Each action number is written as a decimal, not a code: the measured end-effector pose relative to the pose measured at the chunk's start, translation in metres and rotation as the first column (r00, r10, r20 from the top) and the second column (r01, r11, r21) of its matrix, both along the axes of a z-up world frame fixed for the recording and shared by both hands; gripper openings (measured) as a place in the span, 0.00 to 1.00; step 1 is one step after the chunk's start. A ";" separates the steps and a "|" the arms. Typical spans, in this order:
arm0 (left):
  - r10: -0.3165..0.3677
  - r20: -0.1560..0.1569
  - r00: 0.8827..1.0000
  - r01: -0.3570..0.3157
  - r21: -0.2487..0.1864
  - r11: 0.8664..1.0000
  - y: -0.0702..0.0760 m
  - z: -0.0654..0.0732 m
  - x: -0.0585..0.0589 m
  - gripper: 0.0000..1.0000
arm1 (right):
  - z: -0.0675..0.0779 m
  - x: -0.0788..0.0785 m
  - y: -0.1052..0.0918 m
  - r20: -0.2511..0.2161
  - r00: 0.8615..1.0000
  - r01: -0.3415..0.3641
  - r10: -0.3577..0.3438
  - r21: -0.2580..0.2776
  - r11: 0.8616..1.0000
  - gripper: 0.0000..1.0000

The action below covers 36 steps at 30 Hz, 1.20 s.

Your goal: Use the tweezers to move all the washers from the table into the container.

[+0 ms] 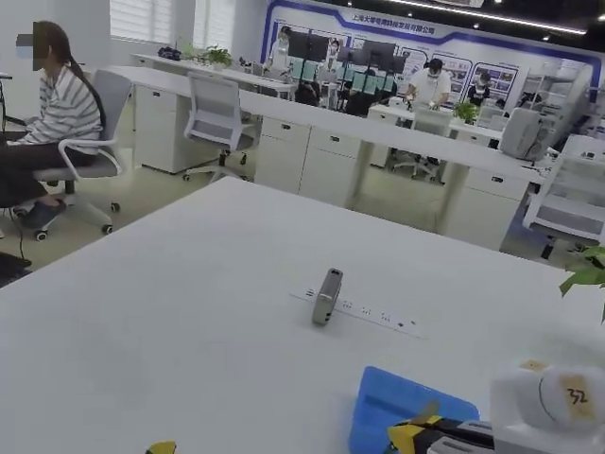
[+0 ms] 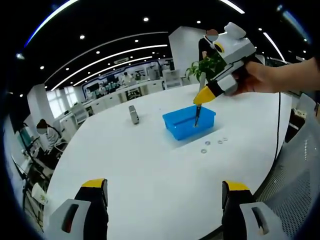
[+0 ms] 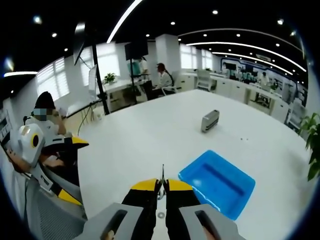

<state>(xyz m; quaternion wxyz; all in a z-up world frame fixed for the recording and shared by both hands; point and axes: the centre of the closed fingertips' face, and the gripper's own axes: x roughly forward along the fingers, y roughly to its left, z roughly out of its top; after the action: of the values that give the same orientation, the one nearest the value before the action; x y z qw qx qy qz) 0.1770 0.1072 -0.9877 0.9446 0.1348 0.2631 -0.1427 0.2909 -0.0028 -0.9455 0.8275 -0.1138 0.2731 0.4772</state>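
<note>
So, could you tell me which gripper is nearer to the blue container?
Right. The right gripper holds tweezers close beside the blue container; the left gripper sits well back across the table.

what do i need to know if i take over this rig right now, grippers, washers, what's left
Left gripper: open, holding nothing, above the table.
Right gripper: shut on the tweezers, with their tips down in the blue container. Too small to tell if they carry a washer.
Washers: about four lie on the table beside the container.
Done: cannot tell if any are inside.
Left: tweeze those washers into the container one at a time.
</note>
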 end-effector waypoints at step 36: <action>-0.019 -0.001 1.000 0.019 -0.022 1.000 -0.004 0.001 0.000 0.98 | 0.004 0.059 0.005 0.018 1.000 0.017 -0.017 -0.012 1.000 0.01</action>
<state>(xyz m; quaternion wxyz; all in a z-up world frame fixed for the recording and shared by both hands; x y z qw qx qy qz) 0.1765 0.1029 -0.9870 0.9445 0.1267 0.2607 -0.1546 0.3500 0.0024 -0.9410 0.8332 -0.1210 0.2694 0.4675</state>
